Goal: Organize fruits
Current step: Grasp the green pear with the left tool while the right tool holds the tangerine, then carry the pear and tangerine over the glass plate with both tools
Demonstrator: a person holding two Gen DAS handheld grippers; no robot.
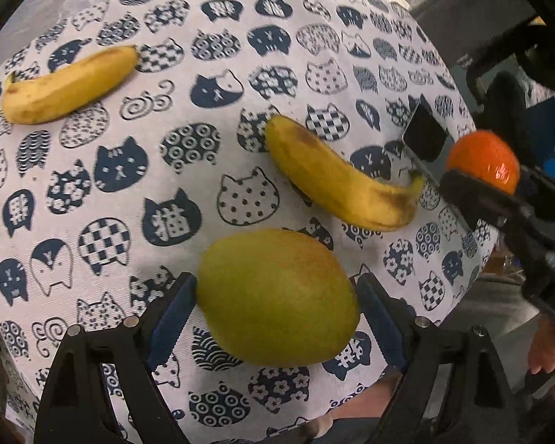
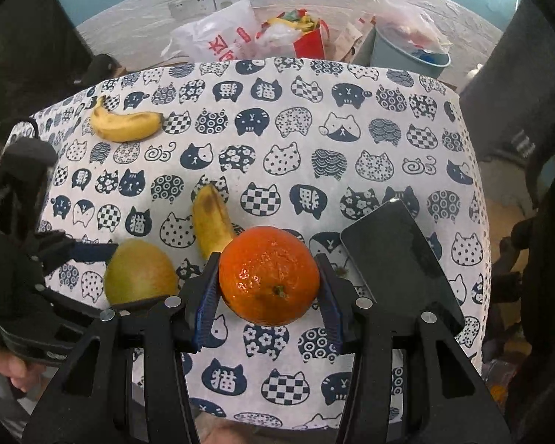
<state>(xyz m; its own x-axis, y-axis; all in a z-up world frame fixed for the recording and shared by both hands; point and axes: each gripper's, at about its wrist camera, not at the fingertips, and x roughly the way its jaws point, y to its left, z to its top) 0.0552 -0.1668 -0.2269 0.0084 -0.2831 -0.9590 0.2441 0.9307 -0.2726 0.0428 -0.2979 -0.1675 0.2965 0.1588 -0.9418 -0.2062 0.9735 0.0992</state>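
Note:
My left gripper (image 1: 276, 298) is shut on a green pear (image 1: 277, 298), held just over the cat-print tablecloth (image 1: 129, 192). My right gripper (image 2: 269, 277) is shut on an orange (image 2: 269, 275); the orange also shows in the left wrist view (image 1: 483, 161) at the right. The pear also shows in the right wrist view (image 2: 140, 272), left of the orange. One banana (image 1: 342, 181) lies mid-table just beyond both fruits, also in the right wrist view (image 2: 212, 220). A second banana (image 1: 68, 85) lies far left, also in the right wrist view (image 2: 125, 124).
A black phone (image 2: 401, 259) lies on the cloth right of the orange, and shows in the left wrist view (image 1: 423, 133). Plastic bags (image 2: 218, 33), a red bag (image 2: 307, 37) and a grey bin (image 2: 407, 48) stand behind the table by the wall.

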